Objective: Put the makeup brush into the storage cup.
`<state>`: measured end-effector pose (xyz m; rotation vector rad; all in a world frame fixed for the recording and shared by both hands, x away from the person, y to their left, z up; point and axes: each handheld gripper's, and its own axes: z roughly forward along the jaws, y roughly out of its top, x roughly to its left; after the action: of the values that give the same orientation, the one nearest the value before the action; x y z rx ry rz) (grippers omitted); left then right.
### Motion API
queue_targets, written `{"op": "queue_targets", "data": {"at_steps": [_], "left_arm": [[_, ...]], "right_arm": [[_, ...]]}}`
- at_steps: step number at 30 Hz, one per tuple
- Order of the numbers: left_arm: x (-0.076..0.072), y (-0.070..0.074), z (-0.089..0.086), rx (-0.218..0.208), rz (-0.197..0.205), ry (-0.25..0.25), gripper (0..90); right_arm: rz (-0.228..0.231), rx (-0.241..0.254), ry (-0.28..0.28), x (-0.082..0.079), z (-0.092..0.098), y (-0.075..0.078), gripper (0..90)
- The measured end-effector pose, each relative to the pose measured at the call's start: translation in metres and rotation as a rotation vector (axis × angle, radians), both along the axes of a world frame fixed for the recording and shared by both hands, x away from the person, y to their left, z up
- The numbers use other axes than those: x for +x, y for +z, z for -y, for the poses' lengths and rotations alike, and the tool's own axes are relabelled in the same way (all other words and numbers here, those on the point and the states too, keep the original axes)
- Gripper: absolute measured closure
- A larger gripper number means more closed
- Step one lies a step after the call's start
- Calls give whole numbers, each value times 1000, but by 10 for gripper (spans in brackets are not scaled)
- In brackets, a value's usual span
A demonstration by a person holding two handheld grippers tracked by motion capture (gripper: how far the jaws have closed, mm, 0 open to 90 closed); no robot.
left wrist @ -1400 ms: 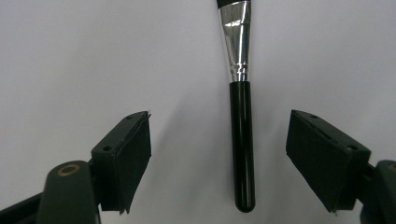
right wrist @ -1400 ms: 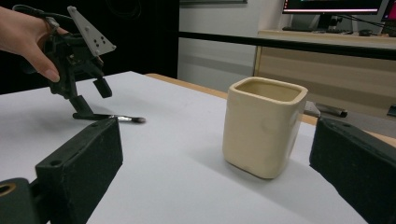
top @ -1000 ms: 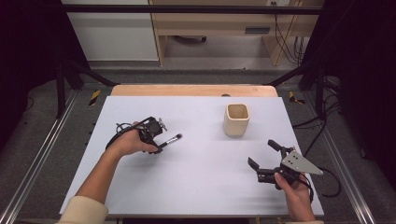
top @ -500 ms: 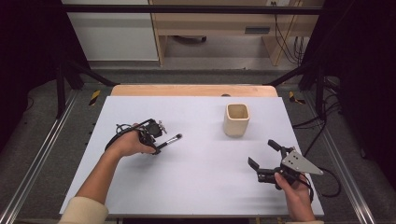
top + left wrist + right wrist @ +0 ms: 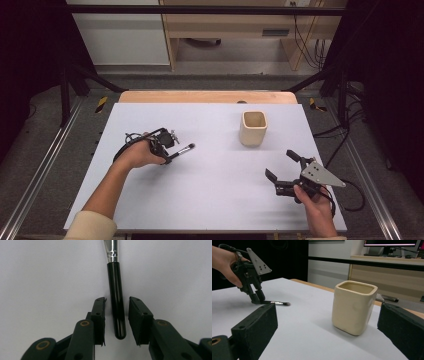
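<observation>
Makeup brush [image 5: 117, 315] is the thing in hand here: we see it lying flat on the white table [image 5: 210, 200], left of centre, with its black handle toward the person's left hand and its silver ferrule and bristle tip pointing away toward the middle of the tabletop. From the high view we find the brush [image 5: 183, 149] sticking out from under the left gripper [image 5: 166, 150], which is tipped down onto the table surface.

In the left gripper view, the rounded end of the handle sits between the two black jaws. They have just been closing in on it, yet a thin sliver of table shows on each side of the handle (wider on the one side than the other), so we judge that the pads are not pressing it yet: the brush is bracketed, not gripped.

Our right gripper [image 5: 284, 172] rests low near the front right corner of the table, well apart from the brush. Its jaws stand wide apart with nothing between them. Looking along them in the right gripper view, we see a cream square-sided cup [image 5: 353, 307] standing upright on the table, and farther off the left gripper [image 5: 258, 299] with the brush [image 5: 277, 303] lying at its tips. From above, the cup [image 5: 253, 128] stands right of centre, toward the far edge.
</observation>
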<state>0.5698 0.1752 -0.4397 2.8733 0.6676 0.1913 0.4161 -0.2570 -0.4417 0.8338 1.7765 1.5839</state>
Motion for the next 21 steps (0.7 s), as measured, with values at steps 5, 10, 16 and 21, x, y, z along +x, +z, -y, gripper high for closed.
{"op": "queue_targets", "data": {"at_steps": [5, 10, 16, 21], "left_arm": [[0, -1, 1, 0, -6, -1, 681], [-1, -2, 1, -1, -14, -8, 736], [-3, -2, 2, -8, -16, -6, 788], [-8, -2, -1, -33, 15, 7, 791]], "right_arm": [[0, 0, 0, 0, 0, 0, 33], [0, 0, 0, 0, 0, 0, 33], [0, -1, 0, 0, 0, 0, 34], [2, -2, 1, 0, 0, 0, 34]]}}
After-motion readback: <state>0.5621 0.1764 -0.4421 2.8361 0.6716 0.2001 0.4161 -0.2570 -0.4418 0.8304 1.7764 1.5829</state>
